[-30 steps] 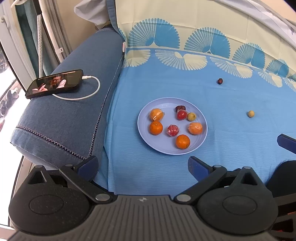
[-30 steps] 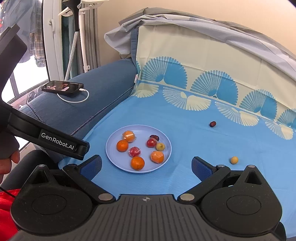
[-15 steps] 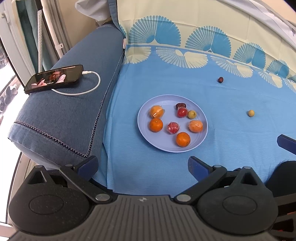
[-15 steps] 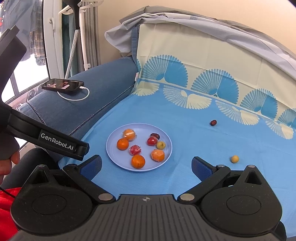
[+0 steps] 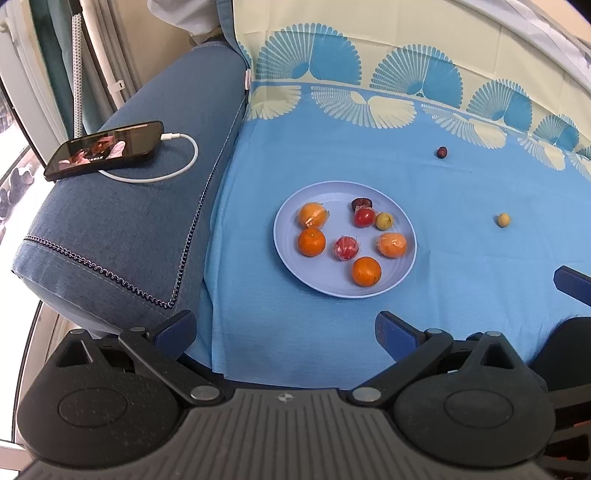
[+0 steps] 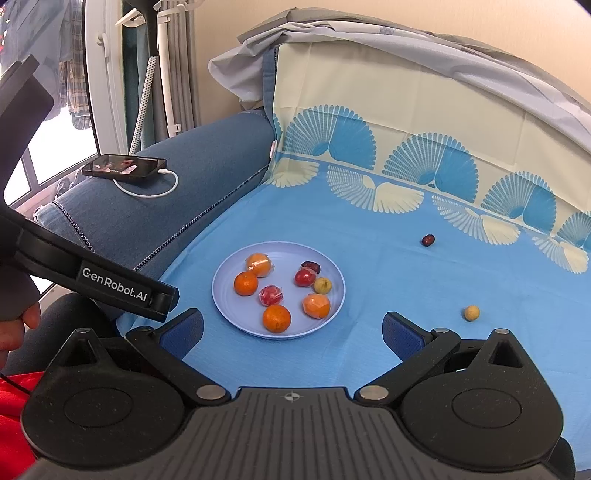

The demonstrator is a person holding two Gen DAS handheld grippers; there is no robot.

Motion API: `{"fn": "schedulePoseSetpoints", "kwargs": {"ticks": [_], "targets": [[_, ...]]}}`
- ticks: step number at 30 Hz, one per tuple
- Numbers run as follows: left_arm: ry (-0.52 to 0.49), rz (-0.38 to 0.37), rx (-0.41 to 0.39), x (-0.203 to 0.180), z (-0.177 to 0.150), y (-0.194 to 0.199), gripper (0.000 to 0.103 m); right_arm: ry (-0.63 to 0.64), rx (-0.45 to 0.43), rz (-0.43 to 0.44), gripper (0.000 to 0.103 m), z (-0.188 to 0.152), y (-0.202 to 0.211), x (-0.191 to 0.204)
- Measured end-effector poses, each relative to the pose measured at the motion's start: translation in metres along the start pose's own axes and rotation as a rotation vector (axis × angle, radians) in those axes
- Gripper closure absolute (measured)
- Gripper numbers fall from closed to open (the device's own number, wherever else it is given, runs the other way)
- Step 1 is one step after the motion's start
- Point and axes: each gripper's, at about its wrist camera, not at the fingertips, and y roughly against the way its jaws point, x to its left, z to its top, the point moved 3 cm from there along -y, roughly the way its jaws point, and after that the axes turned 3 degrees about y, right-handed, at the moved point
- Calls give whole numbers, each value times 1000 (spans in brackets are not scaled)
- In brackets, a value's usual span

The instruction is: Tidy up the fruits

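**A sofa by the window**

We see a blue sofa (image 6: 207, 173) draped with a blue fan-patterned cloth (image 6: 406, 236). A phone (image 6: 123, 169) on a white cable (image 6: 155, 192) lies on its armrest. Behind rise a beige wall (image 6: 369, 26) and a bright window (image 6: 40, 147).

Bare blue cloth (image 6: 388, 280) stretches between the fruit-laden plate (image 6: 225, 299) and two loose fruits, a dark one (image 6: 428, 240) and a yellow one (image 6: 471, 313), set well apart. The sofa arm (image 5: 147, 221), carrying a phone (image 5: 105, 149), walls off the left.
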Motion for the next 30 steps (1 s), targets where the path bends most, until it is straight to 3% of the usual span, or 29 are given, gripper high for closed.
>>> {"fn": "schedulePoseSetpoints", "kwargs": {"ticks": [20, 25, 30], "targets": [[-64, 27, 62, -16, 9, -29, 0, -94, 50, -4, 1, -12, -25, -23], [-95, 18, 80, -31, 22, -42, 0, -142, 69, -35, 1, -16, -38, -43], [-140, -10, 78, -58, 55, -60, 0, -213, 79, -121, 1, -21, -56, -85]]}}
